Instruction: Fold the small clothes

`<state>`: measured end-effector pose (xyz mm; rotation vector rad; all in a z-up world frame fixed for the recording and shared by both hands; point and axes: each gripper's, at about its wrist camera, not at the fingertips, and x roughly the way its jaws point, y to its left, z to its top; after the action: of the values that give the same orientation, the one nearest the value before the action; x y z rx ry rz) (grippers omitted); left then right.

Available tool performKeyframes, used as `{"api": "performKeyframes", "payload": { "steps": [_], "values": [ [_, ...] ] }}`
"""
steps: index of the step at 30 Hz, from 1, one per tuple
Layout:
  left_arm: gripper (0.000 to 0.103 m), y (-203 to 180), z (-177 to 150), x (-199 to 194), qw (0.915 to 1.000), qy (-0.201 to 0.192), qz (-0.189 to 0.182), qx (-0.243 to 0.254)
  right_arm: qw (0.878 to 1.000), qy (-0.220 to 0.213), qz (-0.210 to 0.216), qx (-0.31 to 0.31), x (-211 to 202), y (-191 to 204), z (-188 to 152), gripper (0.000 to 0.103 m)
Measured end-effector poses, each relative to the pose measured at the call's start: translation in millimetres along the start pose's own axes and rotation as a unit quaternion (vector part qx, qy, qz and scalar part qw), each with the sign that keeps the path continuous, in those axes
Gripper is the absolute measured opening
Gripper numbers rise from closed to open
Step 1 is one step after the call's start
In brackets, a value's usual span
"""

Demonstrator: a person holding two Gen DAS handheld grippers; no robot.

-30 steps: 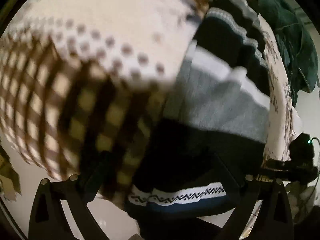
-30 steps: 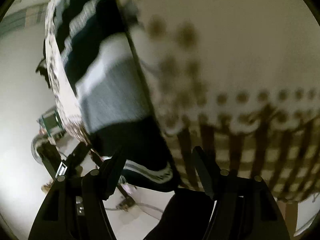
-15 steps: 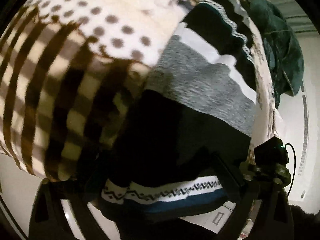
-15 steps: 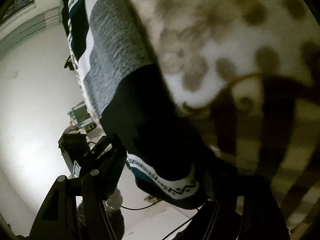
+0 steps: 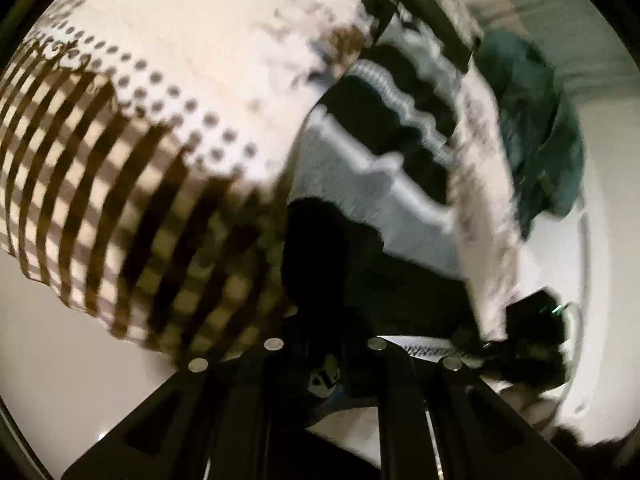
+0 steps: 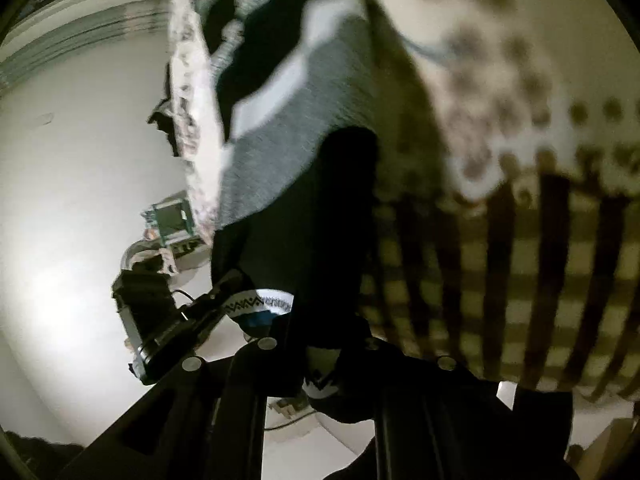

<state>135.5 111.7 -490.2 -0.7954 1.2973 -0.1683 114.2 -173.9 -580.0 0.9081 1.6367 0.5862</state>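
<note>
**Both claws bite the sweater hem**

Left gripper [image 5: 326,364] first: its jaws are closing, drawn in tight on the dark hem of the striped sweater [image 5: 360,184], and the fabric bunches right between the fingers. The garment lies spread over a patterned tablecloth [image 5: 168,92], cream with dots and brown checks, its black, grey and white bands running away up the frame. The zigzag hem trim [image 5: 424,346] peeks out just to the right of the fingers. Beyond it sits the other gripper's black body, and a dark green cloth [image 5: 540,128] is heaped at the table's far edge. Everything here is smeared with blur, so exactly how much knit is caught I cannot tell.

Over to the right wrist view: the right gripper [image 6: 320,356] is closing too, clamped on the same dark hem, with a scrap of zigzag trim showing between its fingers. The sweater [image 6: 288,140] stretches up and away, and the left gripper's body hangs off to the left, holding the hem's other corner.

Now the danger, as I judge it. Thick knit in a narrow pinch can slip out as the hem lifts, leaving one corner sagging and the fold crooked. Either pinch might also snag the tablecloth beneath and drag it along.
</note>
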Motion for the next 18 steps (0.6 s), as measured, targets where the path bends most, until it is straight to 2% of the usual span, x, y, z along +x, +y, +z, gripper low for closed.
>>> {"api": "performKeyframes", "payload": {
  "steps": [4, 8, 11, 15, 18],
  "values": [
    [0.008, -19, 33, -17, 0.9958, -0.029, -0.077, -0.04, 0.999, -0.027, 0.025, -0.014, -40, 31, 15, 0.011],
    [0.007, -46, 95, -16, 0.9858, -0.058, -0.145, -0.061, 0.997, -0.054, 0.044, -0.027, -63, 68, 45, 0.011],
    [0.007, -69, 148, -5, 0.9832, -0.073, -0.161, -0.045, 0.995, -0.077, 0.056, -0.032, -77, 89, 80, 0.011],
    [0.007, -93, 233, 31, 0.983, -0.075, -0.165, -0.03, 0.99, -0.125, 0.057, -0.037, -93, 114, 157, 0.011],
    [0.008, -102, 283, 57, 0.9834, -0.071, -0.164, -0.03, 0.986, -0.154, 0.049, -0.032, -97, 128, 221, 0.011]
  ]
}}
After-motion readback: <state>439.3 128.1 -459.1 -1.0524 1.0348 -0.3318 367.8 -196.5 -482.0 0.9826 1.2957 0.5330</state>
